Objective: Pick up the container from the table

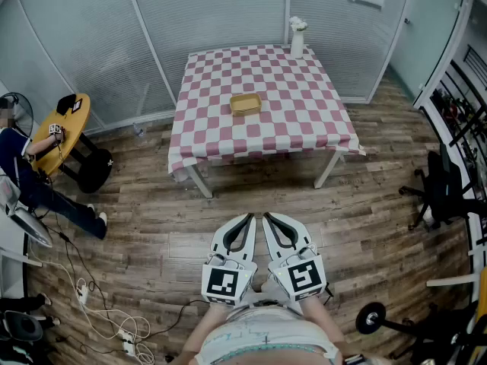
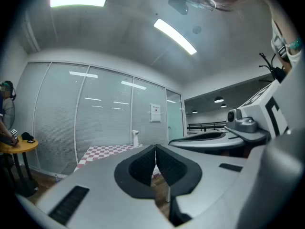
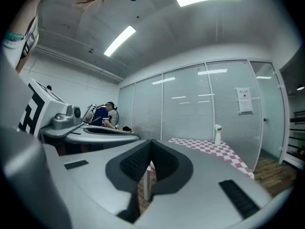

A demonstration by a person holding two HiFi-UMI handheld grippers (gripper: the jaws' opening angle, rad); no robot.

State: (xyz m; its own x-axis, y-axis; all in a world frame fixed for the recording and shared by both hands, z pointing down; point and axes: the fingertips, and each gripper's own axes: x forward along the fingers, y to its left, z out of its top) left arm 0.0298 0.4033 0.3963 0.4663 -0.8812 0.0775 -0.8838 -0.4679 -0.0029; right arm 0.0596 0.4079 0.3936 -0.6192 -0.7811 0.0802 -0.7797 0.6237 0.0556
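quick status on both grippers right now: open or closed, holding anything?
Left gripper: closed, jaws together, nothing held.
Right gripper: closed, jaws together, nothing held.

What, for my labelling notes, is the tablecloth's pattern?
Pink-and-white checks; the tablecloth shows best in the head view.

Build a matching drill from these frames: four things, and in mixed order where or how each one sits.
Things:
1. container
2. white vase
3. round yellow table
4. left gripper

Places or states:
A. jaws together, nothing held, over the wood floor
B. far corner of the checked table
C. near the middle of the checked table
D. at the left, a person reaching onto it

Pairs: 1-C, 2-B, 3-D, 4-A
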